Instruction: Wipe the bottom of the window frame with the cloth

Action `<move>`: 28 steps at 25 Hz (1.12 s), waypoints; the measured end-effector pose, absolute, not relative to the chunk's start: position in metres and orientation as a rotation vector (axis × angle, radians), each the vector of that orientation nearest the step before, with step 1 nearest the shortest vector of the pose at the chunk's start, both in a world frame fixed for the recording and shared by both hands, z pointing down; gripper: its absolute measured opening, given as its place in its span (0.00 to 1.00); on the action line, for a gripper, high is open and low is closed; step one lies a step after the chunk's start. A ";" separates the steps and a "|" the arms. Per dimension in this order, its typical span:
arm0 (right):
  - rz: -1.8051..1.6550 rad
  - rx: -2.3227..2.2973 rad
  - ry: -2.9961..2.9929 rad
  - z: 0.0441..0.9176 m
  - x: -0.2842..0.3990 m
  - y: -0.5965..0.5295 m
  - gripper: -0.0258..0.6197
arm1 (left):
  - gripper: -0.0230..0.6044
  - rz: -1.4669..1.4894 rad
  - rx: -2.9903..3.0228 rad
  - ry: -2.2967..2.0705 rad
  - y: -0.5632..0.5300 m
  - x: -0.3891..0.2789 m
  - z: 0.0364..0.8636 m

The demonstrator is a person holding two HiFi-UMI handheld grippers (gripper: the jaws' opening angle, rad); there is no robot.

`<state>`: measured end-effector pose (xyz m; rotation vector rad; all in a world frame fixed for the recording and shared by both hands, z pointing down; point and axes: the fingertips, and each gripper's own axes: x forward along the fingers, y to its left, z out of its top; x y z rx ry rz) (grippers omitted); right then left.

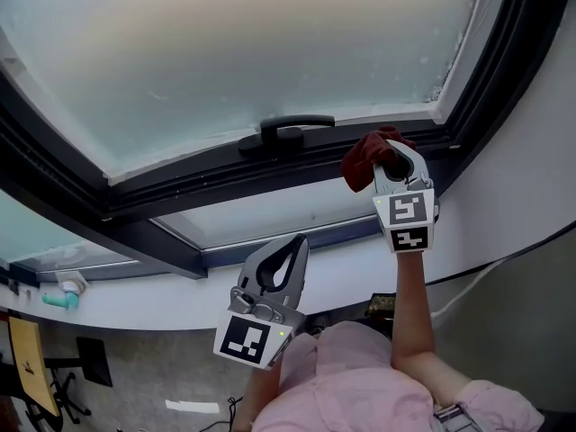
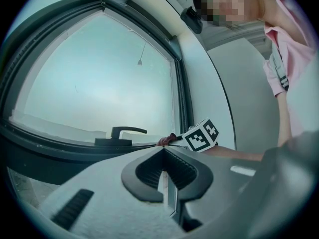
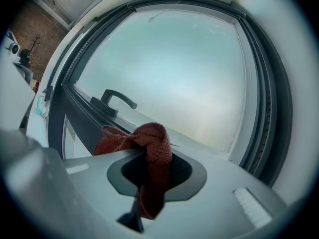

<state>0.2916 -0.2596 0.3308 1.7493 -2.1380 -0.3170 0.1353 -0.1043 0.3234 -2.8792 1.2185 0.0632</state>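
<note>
The right gripper's fingers are clamped on a rust-red cloth. In the right gripper view the cloth runs down through the oval hollow between the ribbed pads and is pinched where they meet, with a twisted bunch standing proud above the tips. That bunch looks deliberate: it puts soft fabric, not hard grey plastic, ahead of the fingers, so the fabric would meet the frame first. The weave is coarse and knitted-looking, with a loose thread or two (good for dragging dust, I would judge, but apt to snag on an edge).

The left gripper's fingers are closed on each other with nothing between them; its own view shows the ribbed hollow empty and the tips together. It hangs low, well apart from the window, which reads as parked out of the way.

Further out, the cloth sits at the bottom rail of the window frame, just right of the black lever handle and near the right-hand corner. I cannot tell whether it touches the rail. The frame is dark and smooth, built of stepped, straight-edged profiles, with a paler ledge under the frosted glass. Held by the corner, the cloth is placed for a pass along the rail; the handle's base (raised and blocky) would interrupt it.
</note>
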 end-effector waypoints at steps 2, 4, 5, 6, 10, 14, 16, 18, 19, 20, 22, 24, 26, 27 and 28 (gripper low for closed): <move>-0.314 1.759 -2.133 0.331 0.295 -0.259 0.14 | 0.04 0.070 -2.881 1.215 -0.102 0.136 0.322; -0.310 1.770 -2.128 0.331 0.300 -0.260 0.14 | 0.04 0.073 -2.883 1.210 -0.101 0.137 0.322; -0.308 1.776 -2.123 0.331 0.302 -0.260 0.14 | 0.04 0.073 -2.884 1.208 -0.100 0.137 0.323; -0.307 1.781 -2.118 0.331 0.304 -0.260 0.15 | 0.04 0.073 -2.887 1.206 -0.100 0.137 0.323; -0.300 1.804 -2.097 0.331 0.312 -0.260 0.15 | 0.04 0.081 -2.913 1.191 -0.098 0.137 0.325; -0.291 1.823 -2.081 0.331 0.318 -0.261 0.14 | 0.04 0.112 -2.928 1.169 -0.096 0.137 0.320; -0.292 1.831 -2.072 0.331 0.320 -0.261 0.14 | 0.04 0.121 -2.929 1.162 -0.096 0.136 0.319; -0.292 1.839 -2.064 0.331 0.323 -0.261 0.14 | 0.04 0.130 -2.933 1.155 -0.096 0.136 0.318; -0.290 1.843 -2.060 0.331 0.324 -0.261 0.14 | 0.04 0.132 -2.935 1.152 -0.096 0.136 0.318; -0.289 1.846 -2.056 0.331 0.325 -0.261 0.14 | 0.04 0.134 -2.937 1.149 -0.096 0.136 0.318; -0.286 1.853 -2.048 0.331 0.328 -0.261 0.15 | 0.04 0.136 -2.941 1.146 -0.097 0.135 0.319; -0.283 1.860 -2.041 0.331 0.330 -0.261 0.14 | 0.04 0.138 -2.946 1.147 -0.098 0.134 0.319; -0.277 1.868 -2.036 0.331 0.332 -0.261 0.14 | 0.04 0.140 -2.949 1.147 -0.098 0.132 0.320; -0.275 1.873 -2.033 0.331 0.334 -0.261 0.14 | 0.04 0.141 -2.950 1.146 -0.099 0.132 0.319; -0.273 1.878 -2.030 0.331 0.335 -0.262 0.14 | 0.04 0.142 -2.950 1.146 -0.099 0.132 0.319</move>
